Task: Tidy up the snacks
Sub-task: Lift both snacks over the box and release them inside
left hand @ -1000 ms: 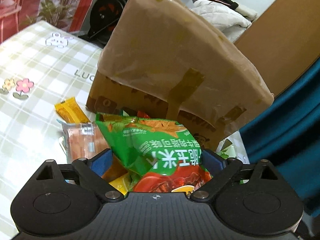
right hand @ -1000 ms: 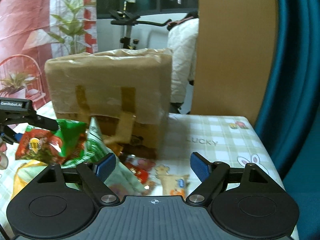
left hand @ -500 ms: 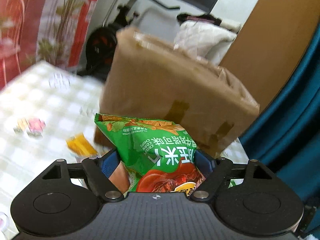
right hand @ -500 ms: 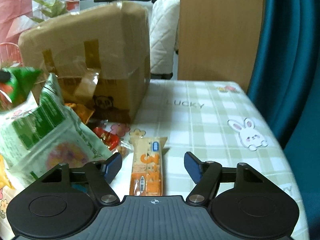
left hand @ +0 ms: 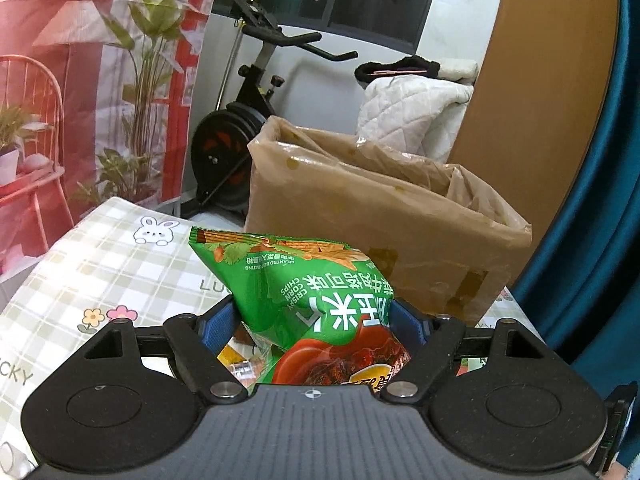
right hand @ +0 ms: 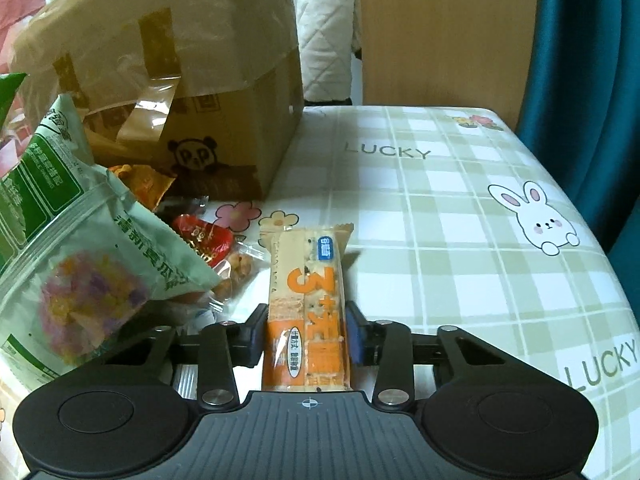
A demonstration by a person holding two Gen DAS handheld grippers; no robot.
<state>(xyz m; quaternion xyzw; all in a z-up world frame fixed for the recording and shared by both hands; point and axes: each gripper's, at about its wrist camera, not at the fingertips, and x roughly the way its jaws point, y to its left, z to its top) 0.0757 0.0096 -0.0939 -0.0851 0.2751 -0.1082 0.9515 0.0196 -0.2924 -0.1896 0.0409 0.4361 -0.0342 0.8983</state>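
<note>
My left gripper [left hand: 310,322] is shut on a green corn chips bag [left hand: 304,284] and holds it above the table, in front of the open cardboard box [left hand: 380,224] lined with brown plastic. My right gripper [right hand: 306,332] is shut on an orange and white cracker pack [right hand: 306,300] that lies on the checked tablecloth [right hand: 440,208]. The same box [right hand: 172,80] stands to the upper left in the right wrist view.
A pale green snack bag [right hand: 76,248], a red candy [right hand: 202,236], a clear nut packet [right hand: 236,272] and orange wrappers [right hand: 142,182] lie left of the cracker pack. An exercise bike [left hand: 240,120] and a blue curtain [left hand: 592,184] stand beyond the table.
My left gripper has lifted the green bag up to the level of the box's open top. My right gripper has moved down and forward and closed on the cracker pack.
</note>
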